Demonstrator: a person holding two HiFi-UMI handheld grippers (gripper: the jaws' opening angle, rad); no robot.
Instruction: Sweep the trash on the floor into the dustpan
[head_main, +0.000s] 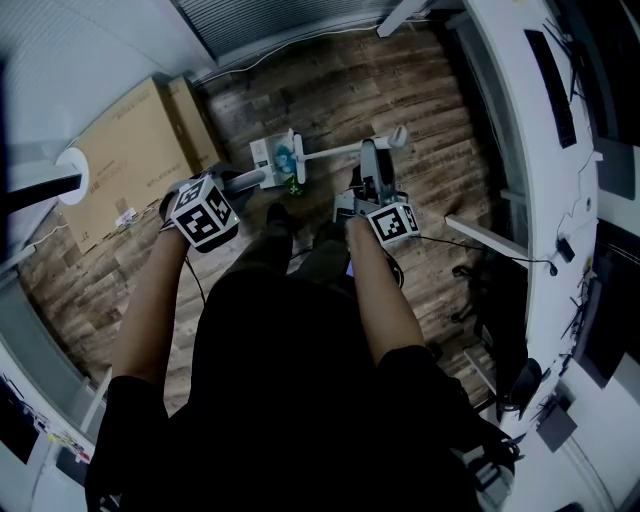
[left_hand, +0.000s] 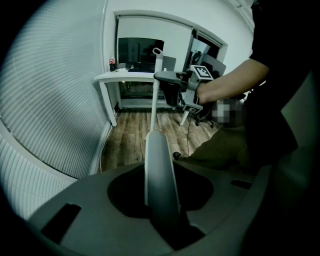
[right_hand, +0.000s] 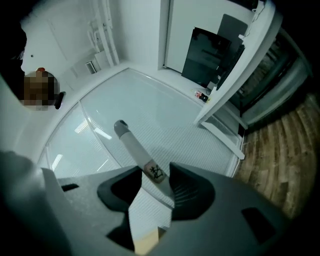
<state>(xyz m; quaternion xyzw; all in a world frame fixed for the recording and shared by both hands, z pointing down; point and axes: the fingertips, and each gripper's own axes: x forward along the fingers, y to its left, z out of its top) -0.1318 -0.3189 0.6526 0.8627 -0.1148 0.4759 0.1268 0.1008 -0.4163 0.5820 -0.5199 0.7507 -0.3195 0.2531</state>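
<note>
Two grippers clenched: your left gripper (left_hand: 161, 190) grasps a white pole (left_hand: 159, 160), your right gripper (right_hand: 152, 185) a grey handle (right_hand: 134, 145); teal trash (head_main: 286, 158) lies on the floor (head_main: 330, 90) ahead.

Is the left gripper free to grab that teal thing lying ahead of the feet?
Probably not: the left gripper is shut on a white handle, so nothing is free for the teal thing; the right gripper likewise grips a grey-capped handle.
</note>
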